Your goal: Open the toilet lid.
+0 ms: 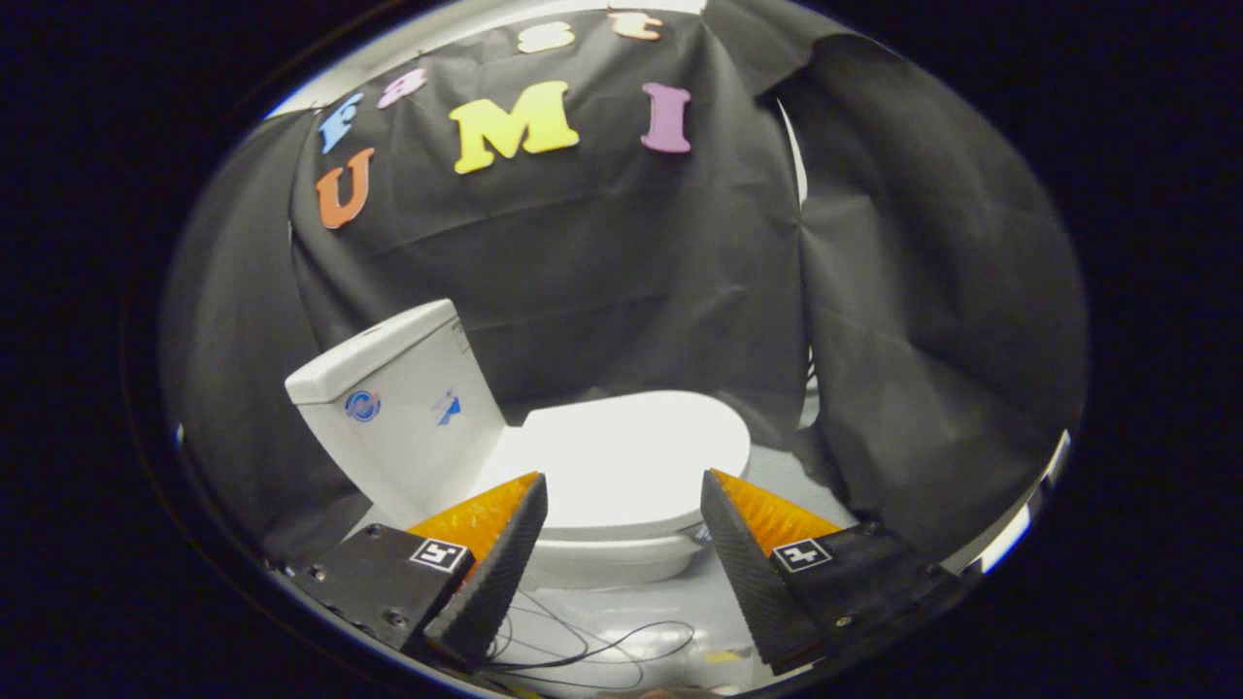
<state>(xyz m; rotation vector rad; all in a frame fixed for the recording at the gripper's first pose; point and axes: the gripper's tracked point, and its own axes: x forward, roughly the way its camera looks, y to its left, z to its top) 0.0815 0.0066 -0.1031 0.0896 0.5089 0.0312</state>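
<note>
A small white toilet stands just ahead of my fingers, seen from its side. Its lid (631,456) lies flat and closed over the bowl (612,563), brightly lit. The white tank (398,408) rises at the left of the lid, with two blue stickers on its side. My gripper (623,490) is open, held a little short of the toilet, and the lid's near edge shows through the gap between the two fingers. Nothing is between the fingers.
Black cloth walls close in behind the toilet and on both sides, with a fold of cloth near the right finger. Thin dark cables (583,646) lie looped on the pale floor (680,621) below the fingers.
</note>
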